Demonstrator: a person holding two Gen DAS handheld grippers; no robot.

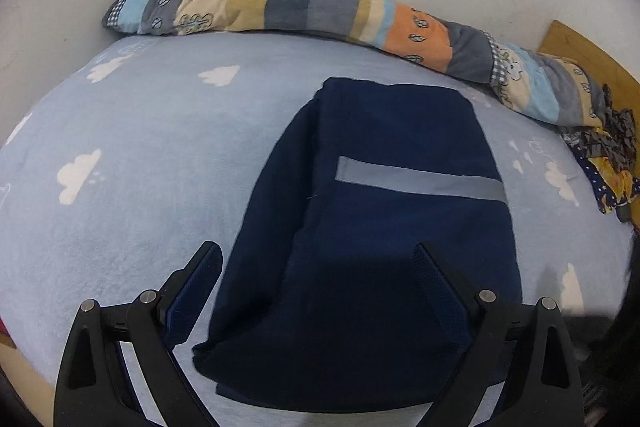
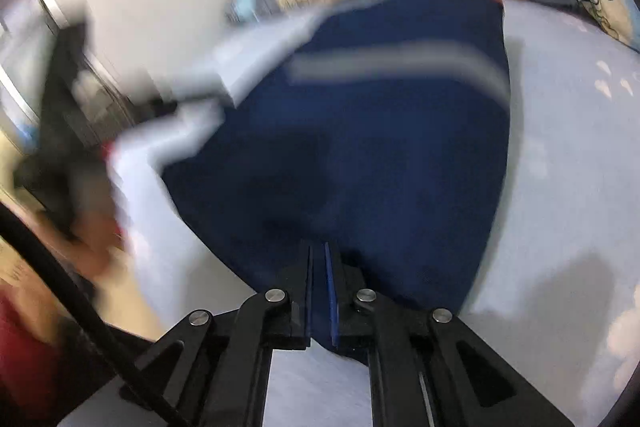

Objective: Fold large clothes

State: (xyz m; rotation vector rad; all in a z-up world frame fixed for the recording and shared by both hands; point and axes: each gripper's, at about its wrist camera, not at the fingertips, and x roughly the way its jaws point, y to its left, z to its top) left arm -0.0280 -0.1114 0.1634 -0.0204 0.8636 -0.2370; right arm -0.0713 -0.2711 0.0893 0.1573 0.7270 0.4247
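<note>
A navy blue garment (image 1: pixel 380 227) with a grey reflective stripe (image 1: pixel 420 183) lies folded on the light blue bed sheet (image 1: pixel 140 155). My left gripper (image 1: pixel 318 253) is open, its fingers spread over the garment's near end, holding nothing. In the blurred right wrist view, my right gripper (image 2: pixel 319 251) is shut on the near edge of the same navy garment (image 2: pixel 380 147), with cloth pinched between the fingers. The left gripper (image 2: pixel 60 131) shows there as a dark blur at the left.
A rolled patchwork quilt (image 1: pixel 320 11) lies along the white wall at the back of the bed. A crumpled patterned cloth (image 1: pixel 608 163) sits at the right edge by a wooden board (image 1: pixel 580 47). The sheet has white cloud prints.
</note>
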